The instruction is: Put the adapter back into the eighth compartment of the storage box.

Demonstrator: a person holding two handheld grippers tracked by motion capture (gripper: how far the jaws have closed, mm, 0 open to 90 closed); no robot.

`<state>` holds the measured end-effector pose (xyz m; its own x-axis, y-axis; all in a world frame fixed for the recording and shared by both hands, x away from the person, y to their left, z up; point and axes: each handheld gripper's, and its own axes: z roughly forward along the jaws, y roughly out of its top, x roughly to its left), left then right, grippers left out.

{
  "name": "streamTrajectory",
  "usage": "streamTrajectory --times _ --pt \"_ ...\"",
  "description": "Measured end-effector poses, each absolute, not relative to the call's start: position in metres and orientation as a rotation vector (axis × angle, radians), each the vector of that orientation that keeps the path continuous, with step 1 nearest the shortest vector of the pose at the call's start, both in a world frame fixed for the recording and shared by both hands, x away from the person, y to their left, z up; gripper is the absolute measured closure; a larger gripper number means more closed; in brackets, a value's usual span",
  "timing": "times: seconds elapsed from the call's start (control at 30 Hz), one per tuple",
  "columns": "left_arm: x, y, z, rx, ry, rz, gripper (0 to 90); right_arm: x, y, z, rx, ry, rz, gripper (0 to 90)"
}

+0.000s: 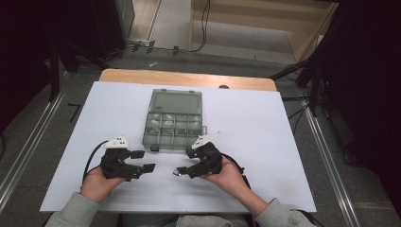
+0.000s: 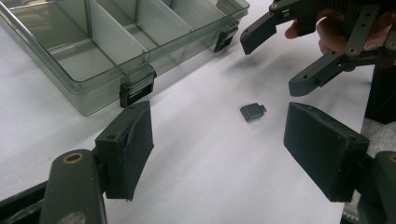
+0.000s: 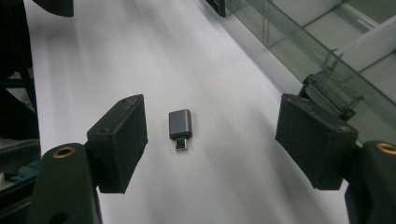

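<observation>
The right gripper [image 3: 212, 144] stands open, its two black jaws wide apart on either side of a small grey USB adapter [image 3: 180, 128] that lies flat on the white desk [image 3: 116, 60], plug end toward the camera. No pad touches it. The adapter lies just in front of the clear plastic compartment box [image 1: 173, 124], near that box's front latch [image 3: 329, 93], and the right-hand jaw is close to the latch.

The risks, as I judge them: the adapter is thin and low, so jaws that close above desk level would pass over it or clip its top edge and flick it away. A closing jaw that meets it off-centre could spin it on the smooth sheet. The jaw nearest the box could catch the latch or the box wall and shove the box.

The left gripper [image 2: 219, 149] is also open and holds nothing, beside the box's front, with the adapter ahead of it; a sideways drift could bump the right gripper.
</observation>
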<state>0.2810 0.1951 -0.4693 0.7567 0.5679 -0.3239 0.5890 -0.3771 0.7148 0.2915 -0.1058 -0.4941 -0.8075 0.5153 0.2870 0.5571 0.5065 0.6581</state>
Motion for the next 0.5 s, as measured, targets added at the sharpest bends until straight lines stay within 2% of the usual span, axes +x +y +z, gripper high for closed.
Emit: streamTrajectory --times 0.27,0.5 --pt "0.280 0.197 -0.470 2.067 0.872 -0.028 23.9 0.290 -0.098 -0.498 -0.947 -2.707 -1.174 23.5" --pt "0.279 0.197 -0.471 2.067 0.877 -0.033 23.9 0.288 -0.091 -0.501 -0.923 -2.745 -1.150 28.5"
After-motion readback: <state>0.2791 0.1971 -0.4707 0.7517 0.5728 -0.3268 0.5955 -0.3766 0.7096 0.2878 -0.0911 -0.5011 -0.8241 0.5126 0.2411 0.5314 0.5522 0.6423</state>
